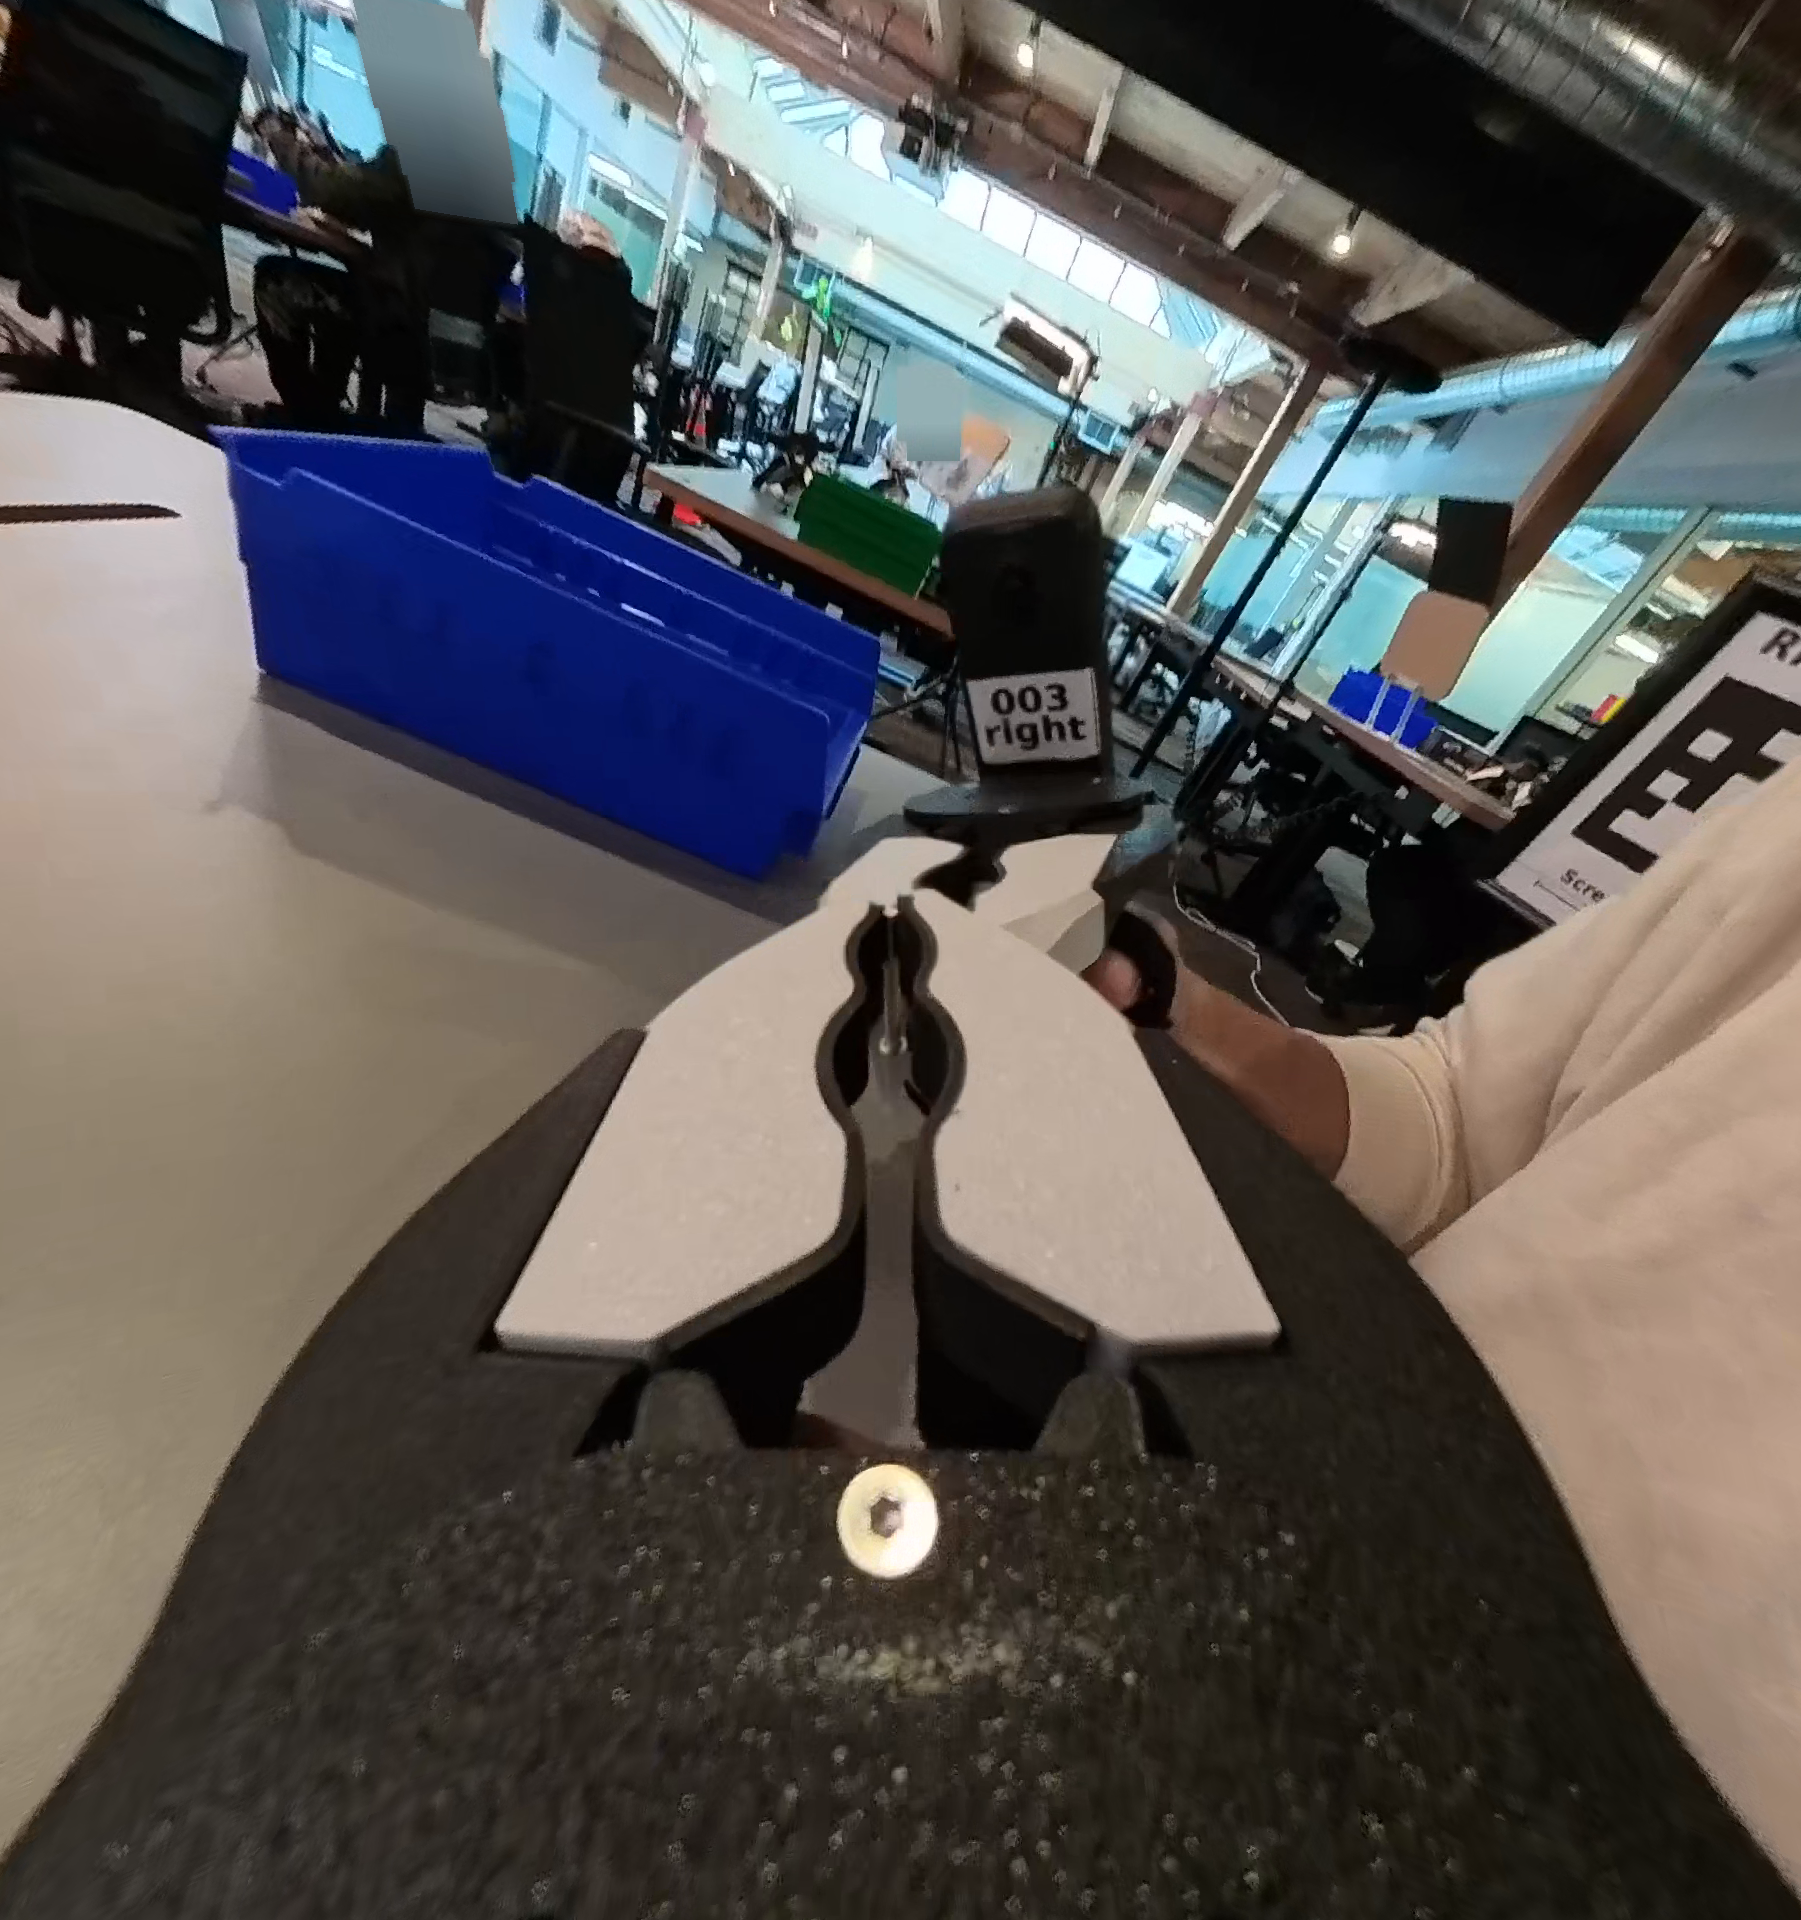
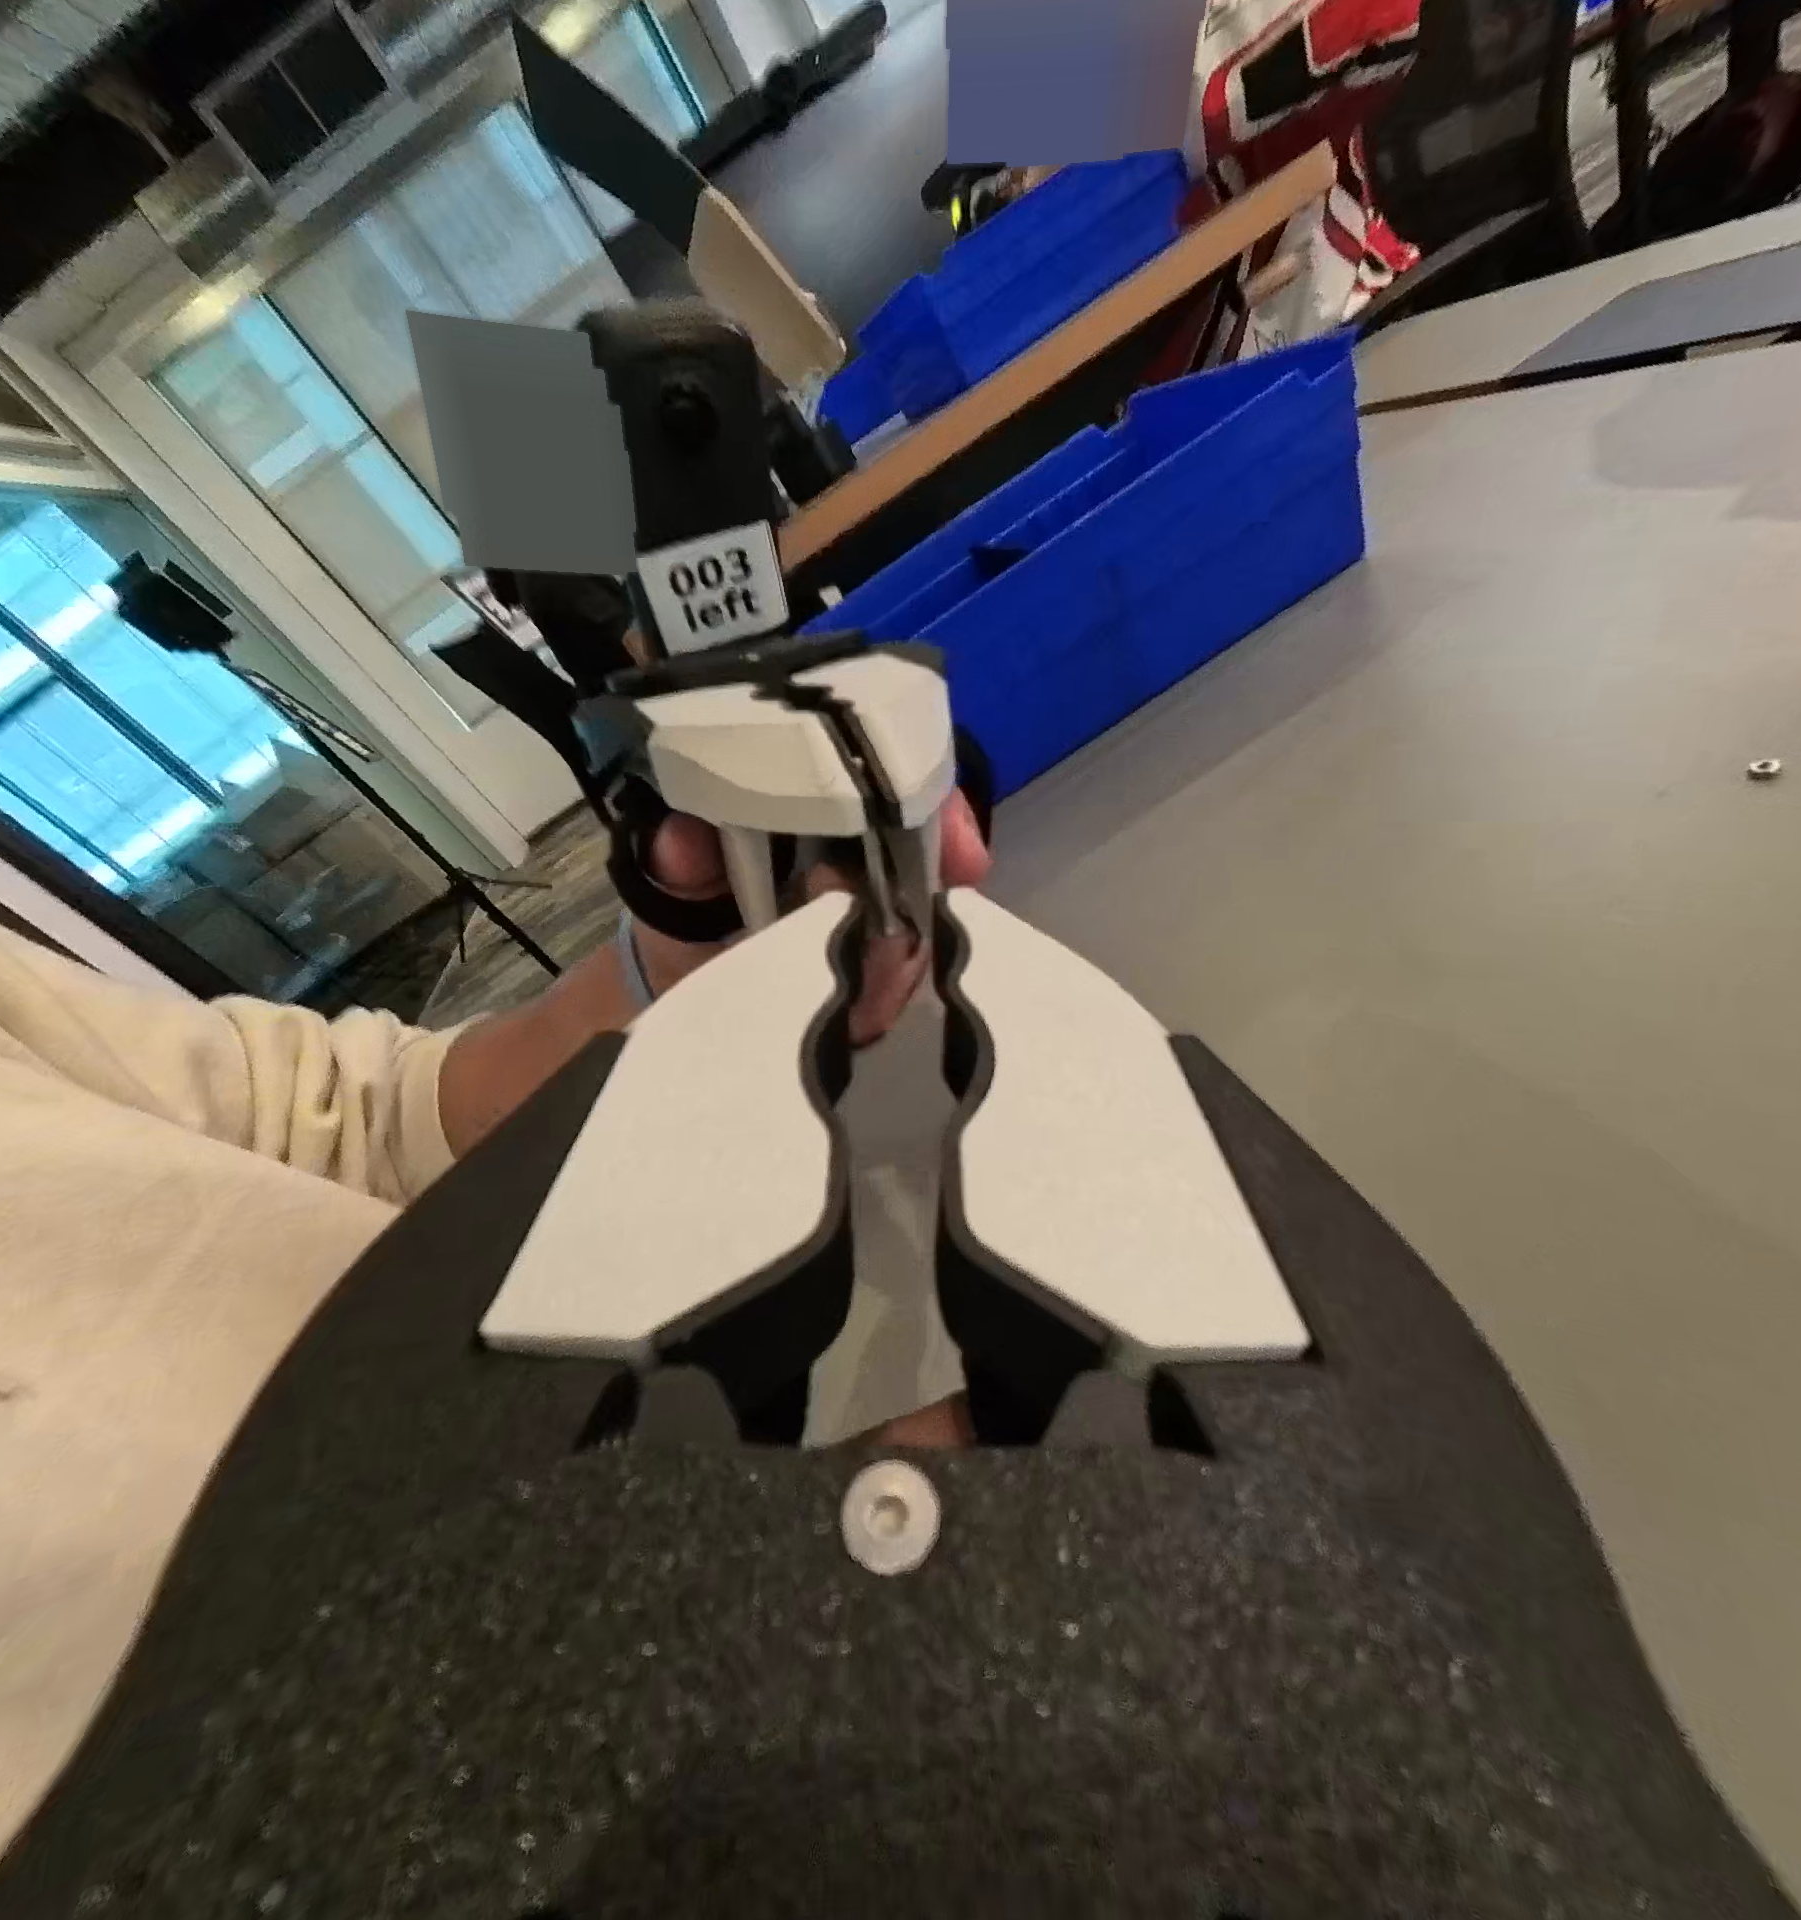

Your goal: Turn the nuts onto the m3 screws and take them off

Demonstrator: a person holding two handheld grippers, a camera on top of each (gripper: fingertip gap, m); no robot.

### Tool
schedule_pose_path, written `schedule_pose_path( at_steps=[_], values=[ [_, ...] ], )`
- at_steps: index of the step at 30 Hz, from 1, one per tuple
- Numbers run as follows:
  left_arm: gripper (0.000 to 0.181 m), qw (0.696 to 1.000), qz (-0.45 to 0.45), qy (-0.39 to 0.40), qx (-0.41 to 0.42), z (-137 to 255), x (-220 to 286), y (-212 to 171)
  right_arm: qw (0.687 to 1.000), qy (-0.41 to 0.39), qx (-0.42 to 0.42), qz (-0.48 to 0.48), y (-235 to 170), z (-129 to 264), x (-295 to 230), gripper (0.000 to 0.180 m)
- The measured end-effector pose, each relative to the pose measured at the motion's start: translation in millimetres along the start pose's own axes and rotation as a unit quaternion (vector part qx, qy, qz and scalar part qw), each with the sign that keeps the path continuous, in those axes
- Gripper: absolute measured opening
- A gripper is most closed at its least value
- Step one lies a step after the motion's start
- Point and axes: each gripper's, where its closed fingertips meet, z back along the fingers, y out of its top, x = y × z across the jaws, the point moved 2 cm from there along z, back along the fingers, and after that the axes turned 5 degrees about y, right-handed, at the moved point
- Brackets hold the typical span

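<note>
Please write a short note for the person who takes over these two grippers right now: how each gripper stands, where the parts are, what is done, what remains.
Left gripper: shut on the screw, held lengthwise between its fingers.
Right gripper: fingers slightly apart at the screw's tip, facing the left one; whether it holds a nut there cannot be told.
One loose nut lies on the grey table, right of the blue bin.
Done: screw picked up and presented.
Left: no nut is visibly threated on; check the tip, then turn on and take off.
</note>
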Motion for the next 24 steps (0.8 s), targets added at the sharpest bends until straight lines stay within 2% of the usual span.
schedule_pose_path(
  at_steps=[2, 6, 18, 21, 24],
  values=[
    [0.002, 1.000, -0.002, -0.005, -0.007, -1.7, 1.9, -0.3, 1.000, -0.006, -0.025, 0.016, -1.7, 3.2, 2.0, 0.017],
    [0.002, 1.000, 0.002, -0.012, 0.001, -2.1, 4.0, 3.9, 0.998, -0.003, -0.046, 0.051, 1.0, 5.2, -2.6, 0.012],
    [0.003, 1.000, -0.005, 0.001, -0.003, -1.8, 4.6, 1.1, 0.997, 0.012, -0.045, 0.063, 1.1, 2.1, -5.4, 0.004],
    [0.031, 0.999, -0.004, 0.026, -0.020, 9.1, -0.5, -2.0, 0.997, 0.003, -0.043, 0.070, -2.5, 6.9, 1.2, 0.004],
    [0.040, 0.996, -0.029, 0.086, -0.017, 29.6, -11.2, -7.4, 0.997, -0.016, -0.016, 0.079, -5.4, 14.3, 12.3, 0.004]
  ],
)
